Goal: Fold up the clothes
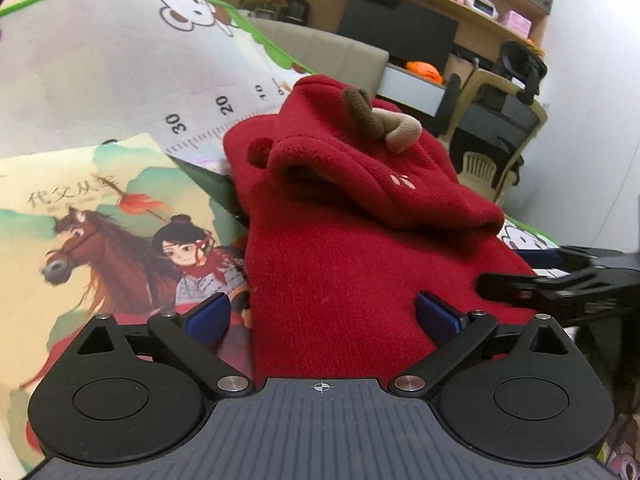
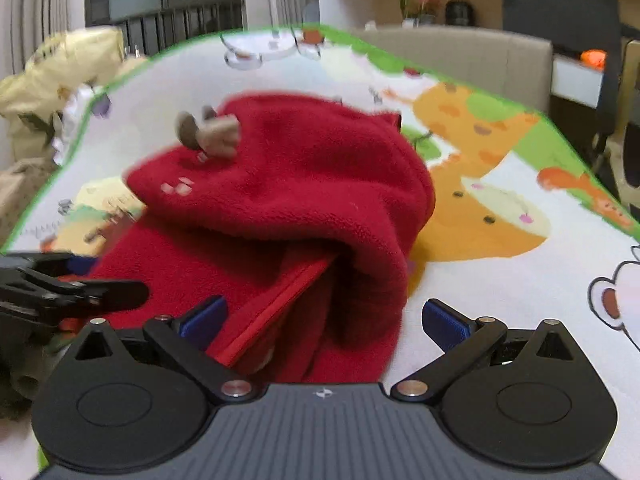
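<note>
Cartoon play mat [image 2: 500, 272] carries a red fleece hoodie [image 1: 352, 264], already bunched double, partly over a picture book [image 1: 100, 232]. Left tongs [image 1: 322, 316] and right tongs [image 2: 324, 320] both gape, straddling its near edge. Best pinch each corner cleanly, then lift together so the fold lands square.

Red garment [image 1: 352, 264]: thick fleece cloth, matt, nubby; brown and beige felt-like antlers [image 1: 380, 120]. Play mat [image 2: 500, 288]: smooth printed sheet, faint sheen. Picture book [image 1: 100, 240]: glossy paper cover. Left tongs [image 1: 320, 316], right tongs [image 2: 324, 318]: matt black plastic, ribbed blue pads, bright metal pins.
</note>
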`<state>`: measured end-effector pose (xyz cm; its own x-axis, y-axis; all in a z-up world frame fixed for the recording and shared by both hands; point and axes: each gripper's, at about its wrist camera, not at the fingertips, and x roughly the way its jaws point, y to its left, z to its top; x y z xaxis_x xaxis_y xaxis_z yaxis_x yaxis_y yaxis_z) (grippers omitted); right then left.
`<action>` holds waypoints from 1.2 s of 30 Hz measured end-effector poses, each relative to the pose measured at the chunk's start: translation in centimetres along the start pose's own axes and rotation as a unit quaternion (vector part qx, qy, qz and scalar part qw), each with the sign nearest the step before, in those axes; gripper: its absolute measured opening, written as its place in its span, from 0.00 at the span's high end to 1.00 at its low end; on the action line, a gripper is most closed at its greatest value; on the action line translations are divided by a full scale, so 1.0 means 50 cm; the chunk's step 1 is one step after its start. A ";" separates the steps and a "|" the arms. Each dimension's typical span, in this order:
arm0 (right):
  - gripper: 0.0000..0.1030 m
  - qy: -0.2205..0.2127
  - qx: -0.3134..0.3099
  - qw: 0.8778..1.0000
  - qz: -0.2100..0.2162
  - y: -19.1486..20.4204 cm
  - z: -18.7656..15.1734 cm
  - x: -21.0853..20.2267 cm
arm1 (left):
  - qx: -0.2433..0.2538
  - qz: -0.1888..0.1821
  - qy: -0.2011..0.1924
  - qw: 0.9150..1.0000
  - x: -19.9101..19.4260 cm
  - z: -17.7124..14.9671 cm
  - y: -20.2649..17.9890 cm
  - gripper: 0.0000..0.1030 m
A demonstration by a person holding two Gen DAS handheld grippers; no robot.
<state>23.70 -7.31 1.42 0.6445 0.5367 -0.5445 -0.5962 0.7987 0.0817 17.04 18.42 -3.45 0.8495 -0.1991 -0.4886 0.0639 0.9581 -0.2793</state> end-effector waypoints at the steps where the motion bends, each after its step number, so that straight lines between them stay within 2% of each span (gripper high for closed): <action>1: 0.00 -0.008 -0.004 1.000 0.001 0.003 -0.010 -0.014 | 0.000 -0.001 -0.004 1.000 -0.005 -0.005 -0.001 0.02; 2: 0.00 -0.015 -0.009 1.000 0.001 0.007 -0.020 -0.027 | -0.001 -0.002 -0.009 1.000 -0.010 -0.010 -0.002 0.02; 5: 0.00 -0.004 -0.072 0.996 -0.054 0.025 -0.052 -0.029 | 0.002 -0.016 -0.011 1.000 -0.014 -0.014 -0.005 0.02; 10: 0.00 0.011 -0.096 0.993 -0.066 0.036 -0.045 -0.006 | -0.008 -0.023 -0.012 1.000 -0.025 -0.020 -0.003 0.01; 13: 0.00 0.004 -0.118 0.990 -0.071 0.043 -0.039 0.003 | -0.007 -0.025 -0.013 1.000 -0.031 -0.028 -0.005 0.01; 16: 0.00 -0.003 -0.133 0.988 -0.084 0.052 -0.035 0.010 | 0.012 -0.007 -0.013 1.000 -0.027 -0.033 -0.021 0.00; 19: 0.00 -0.003 -0.133 0.987 -0.089 0.058 -0.038 0.006 | 0.038 0.016 -0.015 0.999 -0.023 -0.040 -0.043 0.00; 22: 0.00 -0.004 -0.132 0.987 -0.093 0.063 -0.042 0.001 | 0.030 0.017 -0.019 0.999 -0.025 -0.040 -0.037 0.00; 25: 0.00 0.014 -0.081 0.994 -0.076 0.037 -0.042 -0.001 | 0.025 0.019 -0.021 0.999 -0.020 -0.038 -0.030 0.00; 31: 0.00 0.023 -0.076 0.994 -0.079 0.043 -0.041 0.016 | 0.033 0.032 -0.018 0.999 -0.011 -0.033 -0.031 0.00; 34: 0.00 0.009 -0.061 0.995 -0.072 0.035 -0.046 0.001 | 0.033 0.060 -0.036 0.997 -0.025 -0.043 -0.041 0.00; 36: 0.00 -0.009 -0.049 0.996 -0.075 0.035 -0.053 -0.022 | 0.051 0.084 -0.065 0.993 -0.045 -0.057 -0.060 0.00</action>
<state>20.68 -7.25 -0.04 0.7379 0.4179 -0.5299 -0.5355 0.8405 -0.0829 13.44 15.41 -3.86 0.9126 -0.0129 -0.4087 -0.0370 0.9928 -0.1140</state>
